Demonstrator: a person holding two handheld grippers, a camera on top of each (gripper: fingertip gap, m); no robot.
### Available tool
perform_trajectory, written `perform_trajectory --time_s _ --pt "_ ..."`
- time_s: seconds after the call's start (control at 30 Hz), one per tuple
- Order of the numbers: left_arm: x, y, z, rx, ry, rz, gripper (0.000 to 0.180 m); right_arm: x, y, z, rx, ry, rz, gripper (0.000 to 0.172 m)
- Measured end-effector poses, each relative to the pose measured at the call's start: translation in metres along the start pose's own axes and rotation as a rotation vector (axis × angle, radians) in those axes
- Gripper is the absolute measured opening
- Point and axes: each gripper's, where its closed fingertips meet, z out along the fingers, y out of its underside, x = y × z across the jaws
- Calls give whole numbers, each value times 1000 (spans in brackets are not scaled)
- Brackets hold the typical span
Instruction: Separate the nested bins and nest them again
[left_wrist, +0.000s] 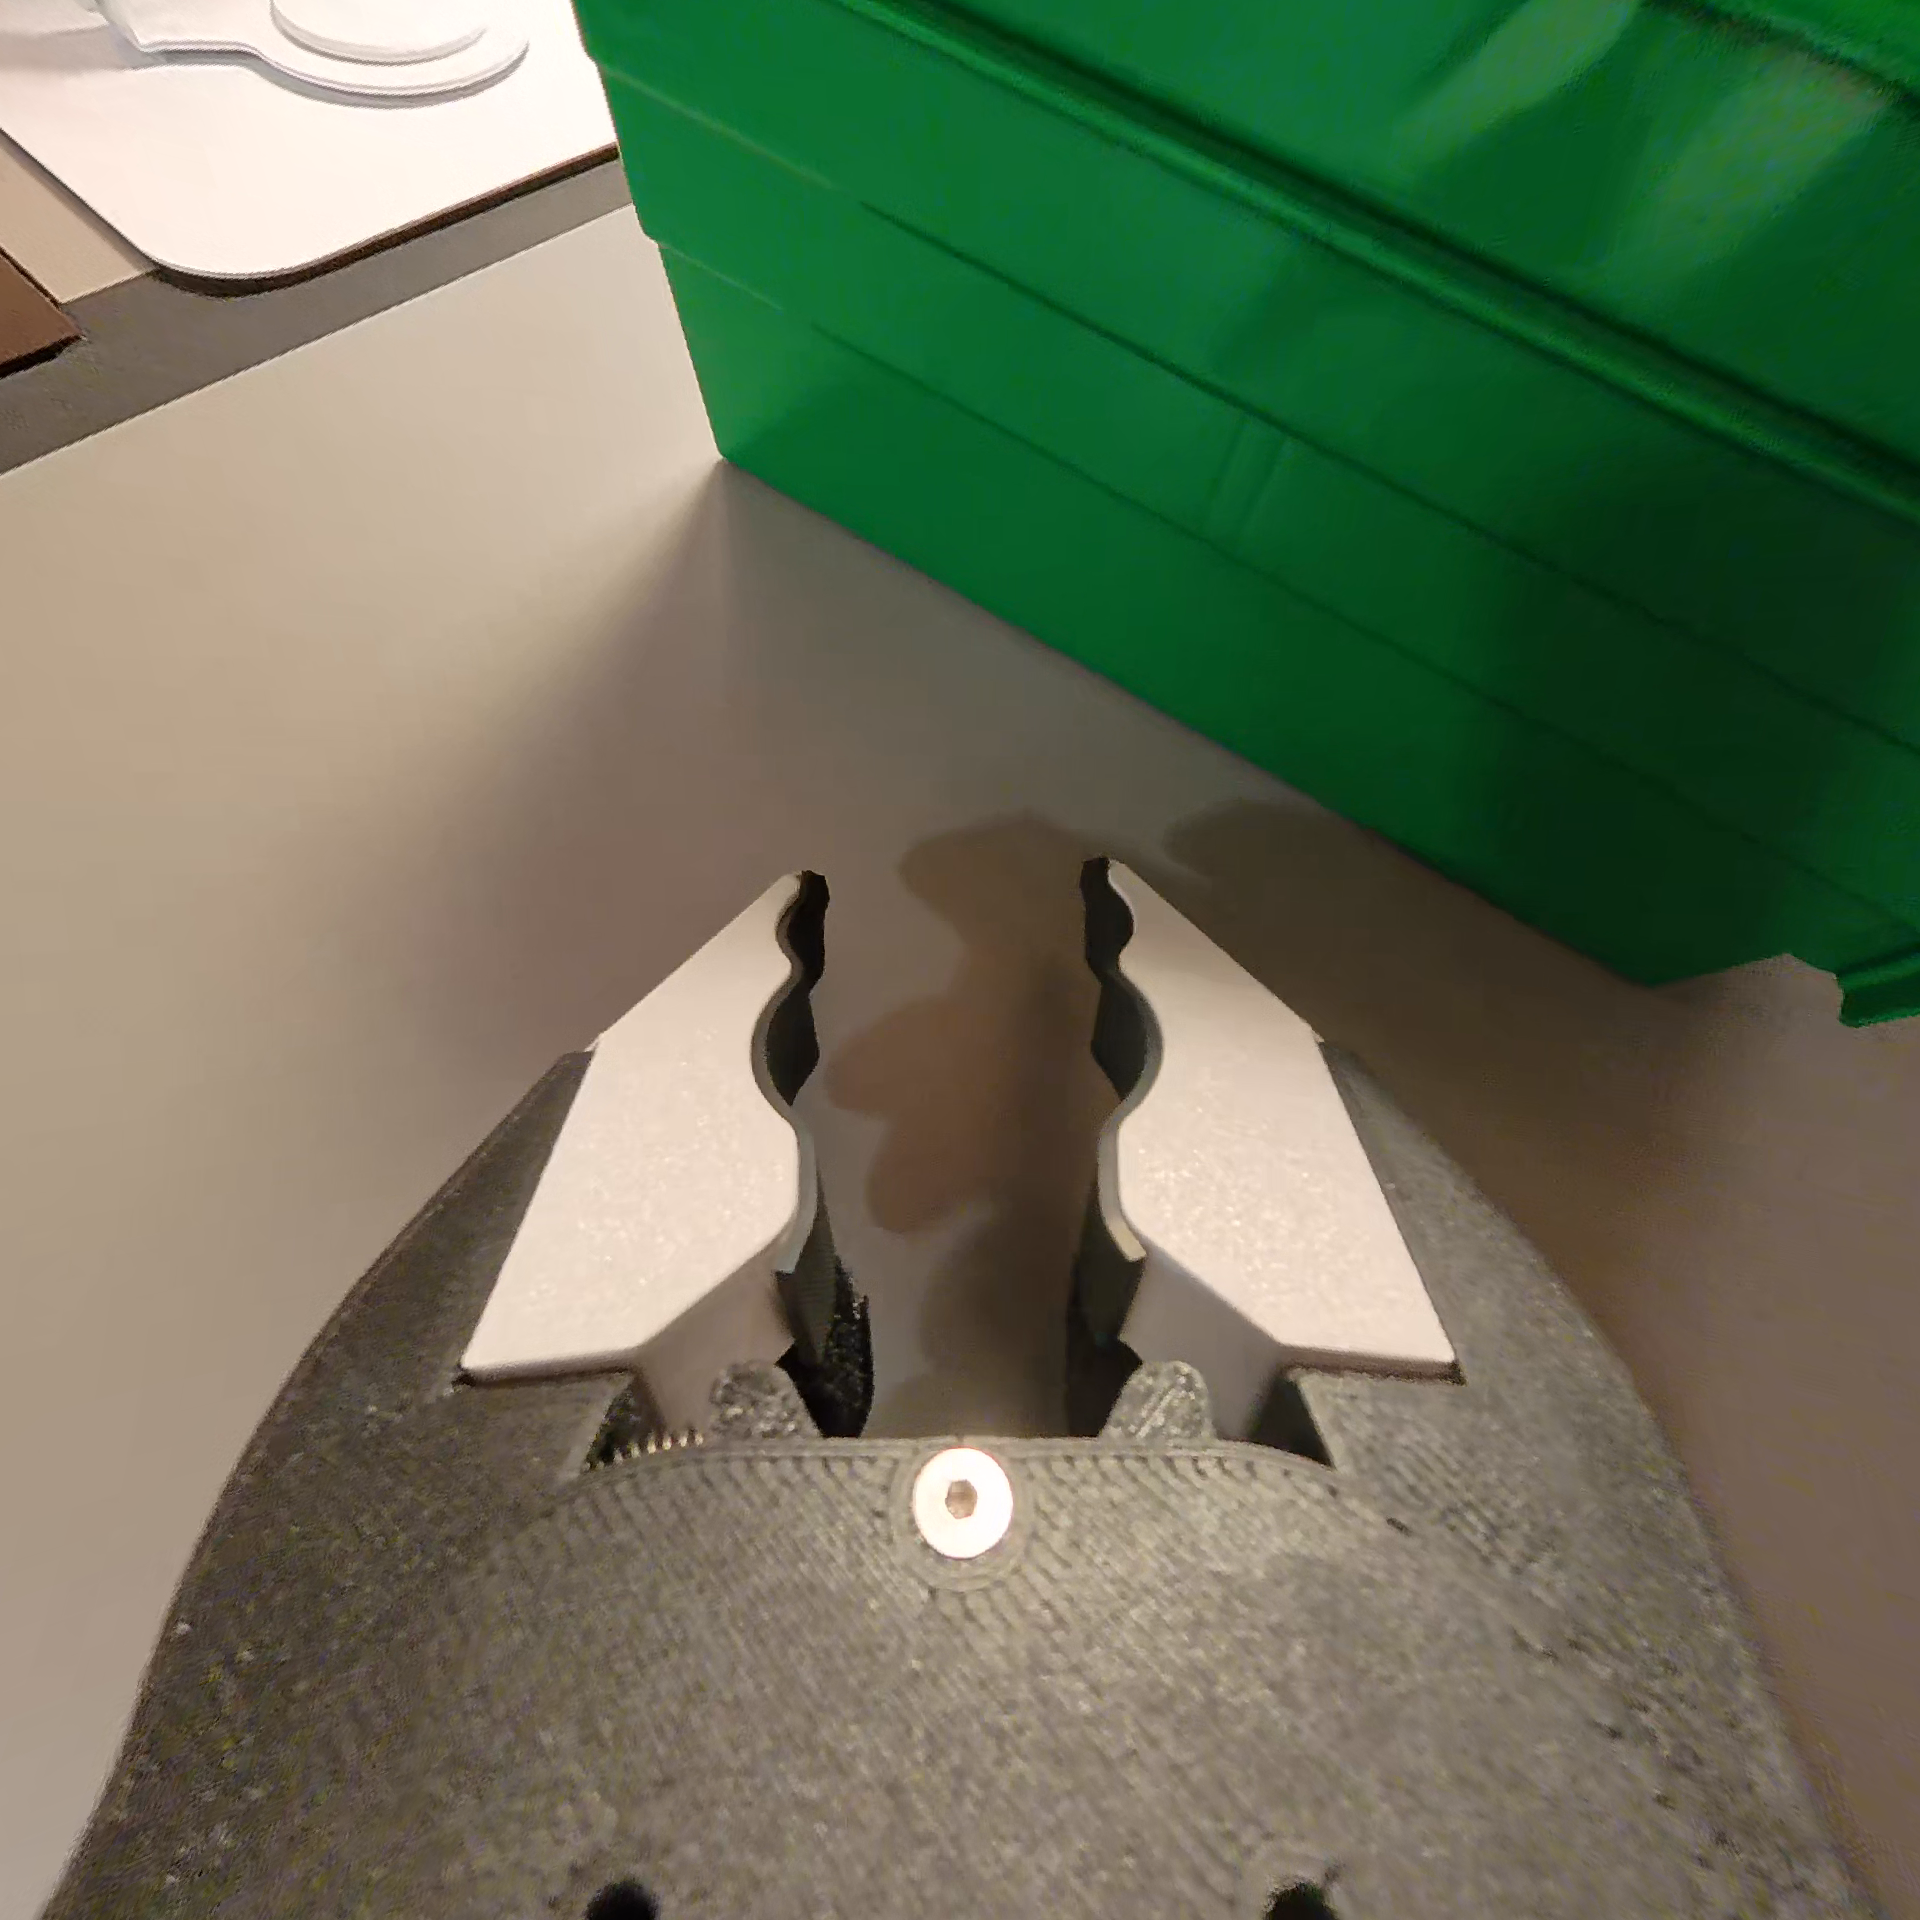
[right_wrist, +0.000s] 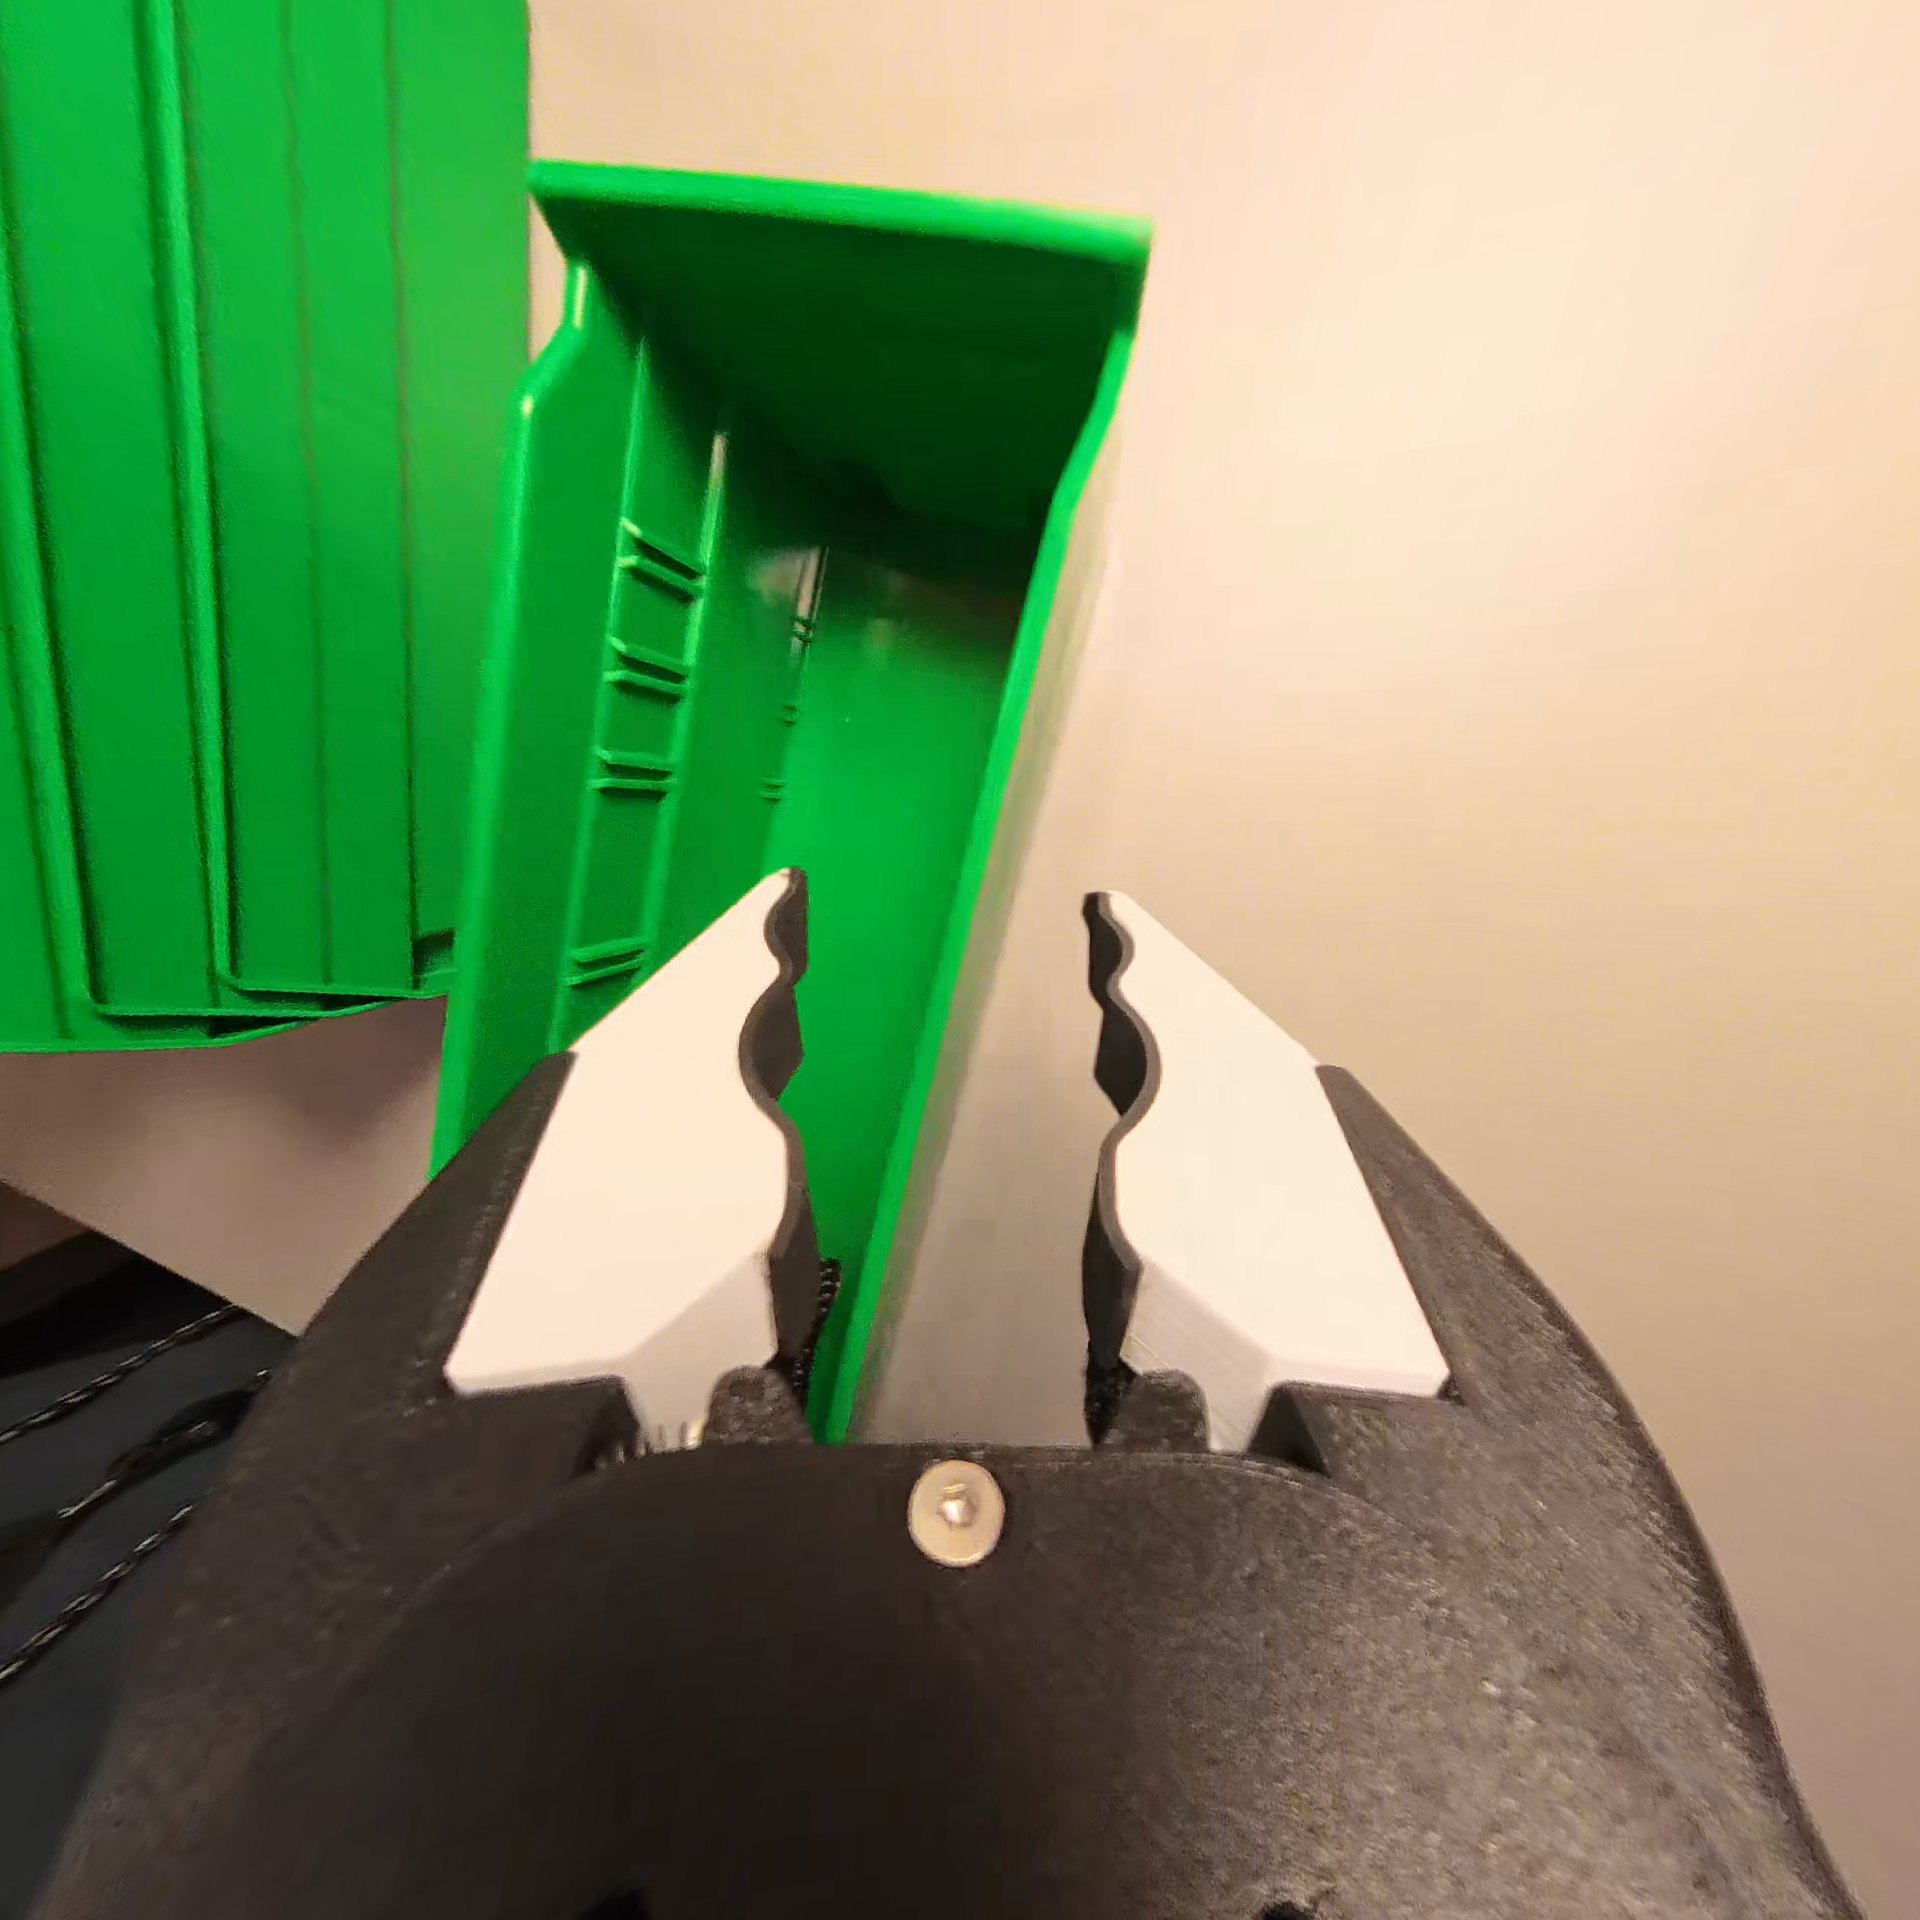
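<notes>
The right hand-held gripper (right_wrist: 943, 883) straddles the side wall of a single green bin (right_wrist: 831, 644) that stands apart from the stack of nested green bins (right_wrist: 208, 520) to its left. Its fingers are spread: the wall runs close along the left finger (right_wrist: 675, 1091), while bare surface (right_wrist: 1507, 623) shows between the wall and the right finger, so nothing is pinched yet. To do this step well, it seems best to centre the wall between the pads, seat it deep, then squeeze squarely before any lift, or the bin could twist. The left hand-held gripper (left_wrist: 954, 883) hangs spread and empty over the surface, the stack (left_wrist: 1247, 416) ahead to its right; it looks placed to steady that stack.
</notes>
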Motion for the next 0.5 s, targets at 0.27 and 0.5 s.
perform_trajectory --time_s 0.27,0.5 --pt "0 1 0 -4 3 0 50 -6 17 -13 86 85 -75 67" --pt "0 1 0 -6 0 3 51 16 20 7 78 77 -43 8"
